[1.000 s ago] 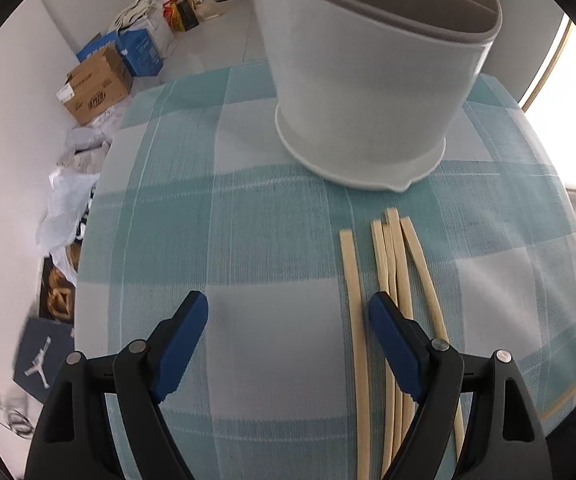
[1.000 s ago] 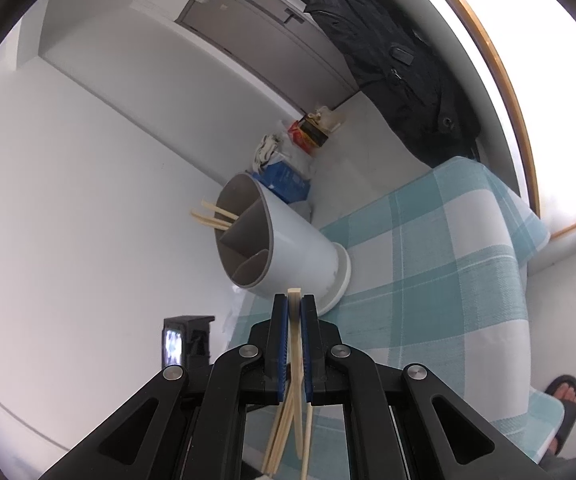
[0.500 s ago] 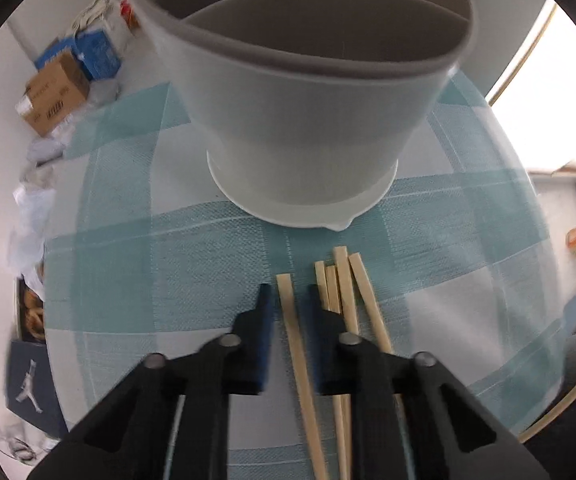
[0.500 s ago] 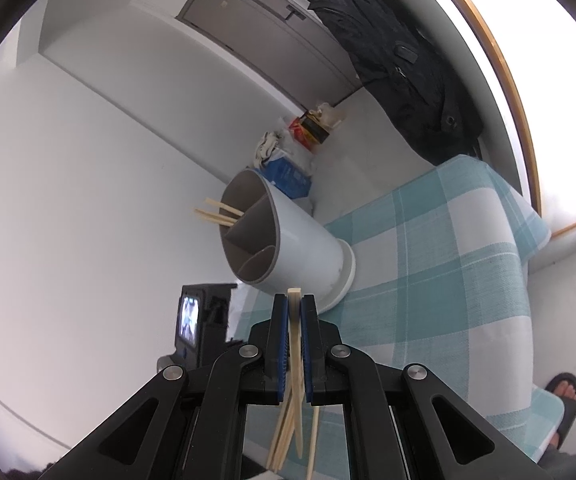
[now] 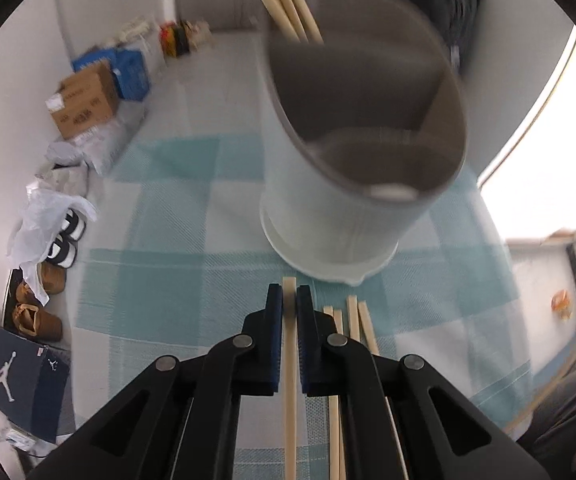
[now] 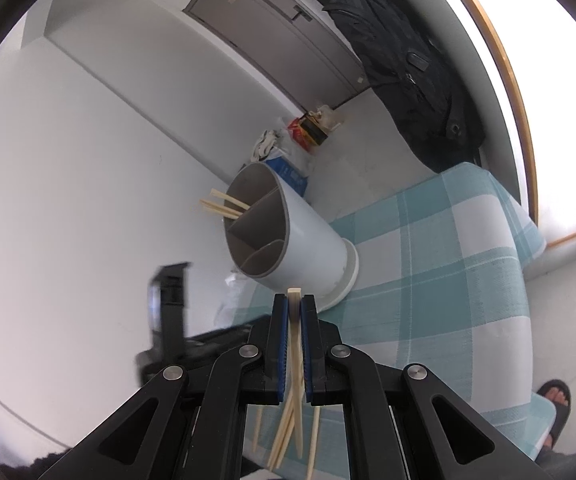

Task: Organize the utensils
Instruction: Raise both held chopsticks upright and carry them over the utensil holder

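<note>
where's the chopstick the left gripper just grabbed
In the left wrist view the chopstick sits clamped in the left gripper, its tip just short of the white holder, with loose chopsticks on the cloth to its right.

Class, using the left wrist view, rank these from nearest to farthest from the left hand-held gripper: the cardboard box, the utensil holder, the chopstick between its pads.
1. Chopstick, clamped in the left hand-held gripper.
2. Utensil holder, just ahead on the cloth.
3. Cardboard box, far left on the floor.

Tall utensil holder (image 5: 340,216) just ahead; bare checked tablecloth (image 5: 159,280) leftward
</note>
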Demonstrator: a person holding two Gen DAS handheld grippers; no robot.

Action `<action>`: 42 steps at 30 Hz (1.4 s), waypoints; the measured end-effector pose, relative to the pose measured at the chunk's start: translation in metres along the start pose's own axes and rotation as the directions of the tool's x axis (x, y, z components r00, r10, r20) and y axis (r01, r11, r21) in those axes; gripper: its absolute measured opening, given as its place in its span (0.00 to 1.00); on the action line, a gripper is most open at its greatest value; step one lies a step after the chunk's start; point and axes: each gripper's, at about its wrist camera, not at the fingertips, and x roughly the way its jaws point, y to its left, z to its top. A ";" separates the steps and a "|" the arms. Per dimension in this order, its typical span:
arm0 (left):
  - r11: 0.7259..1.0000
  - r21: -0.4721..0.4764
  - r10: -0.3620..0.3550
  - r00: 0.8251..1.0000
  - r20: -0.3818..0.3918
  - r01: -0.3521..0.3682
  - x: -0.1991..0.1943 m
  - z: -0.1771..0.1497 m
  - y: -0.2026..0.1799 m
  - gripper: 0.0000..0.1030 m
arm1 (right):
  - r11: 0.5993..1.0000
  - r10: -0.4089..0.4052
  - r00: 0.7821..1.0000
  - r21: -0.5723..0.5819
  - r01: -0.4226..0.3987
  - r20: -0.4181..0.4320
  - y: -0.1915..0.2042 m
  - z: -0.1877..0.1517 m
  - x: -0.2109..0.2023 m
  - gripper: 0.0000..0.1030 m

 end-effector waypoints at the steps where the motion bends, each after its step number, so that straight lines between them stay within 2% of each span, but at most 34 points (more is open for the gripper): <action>1: 1.000 -0.018 -0.003 0.999 0.040 0.004 -0.007 0.002 -0.003 0.03 | 1.000 -0.003 1.000 -0.006 0.003 0.002 0.002 -0.001 0.001 0.05; 5: 0.996 -0.078 -0.024 0.992 0.122 0.034 -0.025 0.003 0.004 0.03 | 1.000 -0.006 1.000 -0.013 0.006 0.005 0.008 -0.003 0.005 0.05; 8: 0.995 -0.086 -0.033 0.986 0.165 0.047 -0.035 0.002 0.004 0.03 | 0.999 -0.014 1.000 -0.036 0.014 0.014 0.015 -0.005 0.006 0.05; 10: 0.996 -0.079 -0.030 0.984 0.178 0.045 -0.028 0.013 0.015 0.03 | 0.998 -0.018 1.000 -0.052 0.019 0.014 0.021 -0.007 0.008 0.05; 20: 0.993 -0.064 -0.082 0.968 0.237 0.100 -0.057 0.009 0.017 0.03 | 0.981 -0.061 0.997 -0.182 0.067 0.038 0.059 -0.017 0.016 0.05; 23: 0.993 -0.042 -0.096 0.965 0.245 0.110 -0.063 0.011 0.012 0.03 | 0.967 -0.069 0.996 -0.241 0.079 0.049 0.074 -0.018 0.019 0.05; 30: 0.994 -0.002 -0.102 0.966 0.237 0.105 -0.073 0.017 0.005 0.02 | 0.948 -0.106 0.992 -0.292 0.123 0.075 0.094 -0.012 0.018 0.05; 42: 0.988 -0.029 -0.138 0.959 0.248 0.149 -0.098 0.036 0.008 0.02 | 0.930 -0.052 0.991 -0.356 0.093 0.123 0.129 0.027 0.004 0.05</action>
